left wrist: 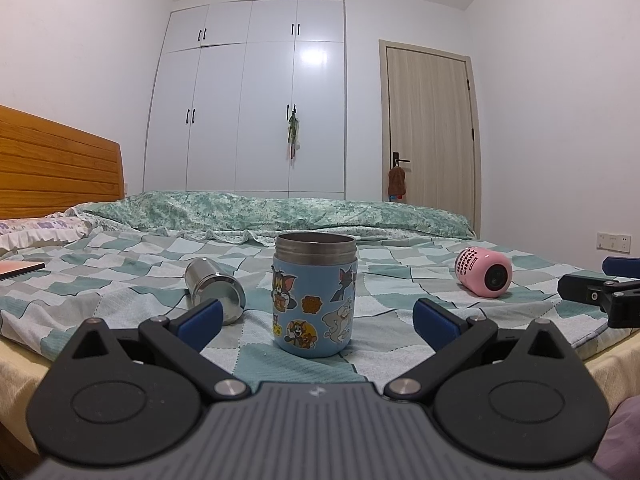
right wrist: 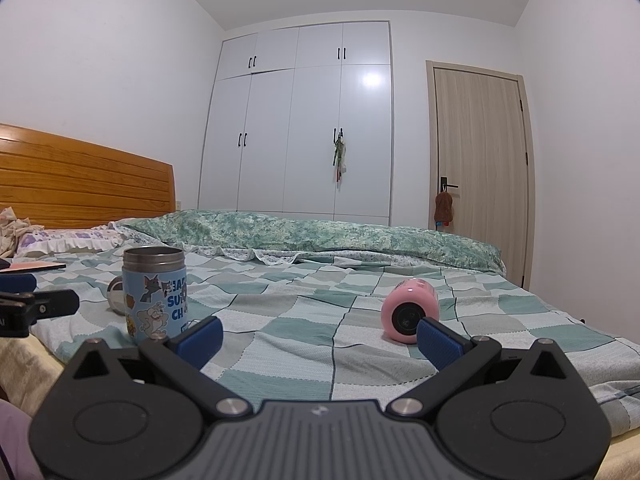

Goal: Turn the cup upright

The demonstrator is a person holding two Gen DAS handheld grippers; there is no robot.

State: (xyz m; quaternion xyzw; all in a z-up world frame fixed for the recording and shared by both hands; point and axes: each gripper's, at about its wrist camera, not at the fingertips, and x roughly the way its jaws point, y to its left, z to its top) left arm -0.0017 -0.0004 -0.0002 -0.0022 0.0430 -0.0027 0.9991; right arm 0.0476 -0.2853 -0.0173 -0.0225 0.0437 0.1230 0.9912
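- Nearest your lens, both tools: your left gripper (left wrist: 316, 316) and your right gripper (right wrist: 320, 334) each hold their blue pads spread wide, with nothing between them.
- Just ahead of your left jaws: blue cartoon-sticker cup (left wrist: 314, 294), standing upright on the checked bedsheet (left wrist: 120, 280), steel mouth facing up. It looks already righted and needs no flip.
- Ahead and to the right of your right jaws: pink cup (right wrist: 409, 310), lying on its side. Its dark round base faces your right camera and its long axis runs away from you, roughly along the fingers. It sits close behind your right-hand pad (right wrist: 438, 340), off the jaw centreline.
- Judgement: this pink one is the likely next target, and your right hand is clearly the nearer. You would need to shift right and turn the jaws across the cup's body before closing, since an end-on grip would have little to bite.
- Left of the blue cup, slightly farther: steel cup (left wrist: 216, 290), also on its side, its end toward your left camera. Your left hand is nearer to this one.
- Obstacles: none between your right jaws and the pink cup; the soft, rumpled sheet may let a round body roll.
- Beyond: folded green quilt (right wrist: 320, 236) across the bed, a pillow (right wrist: 68, 238) by the wooden headboard (right wrist: 80, 180).
- Farthest: white wardrobe (right wrist: 304, 120) and wooden door (right wrist: 480, 160).
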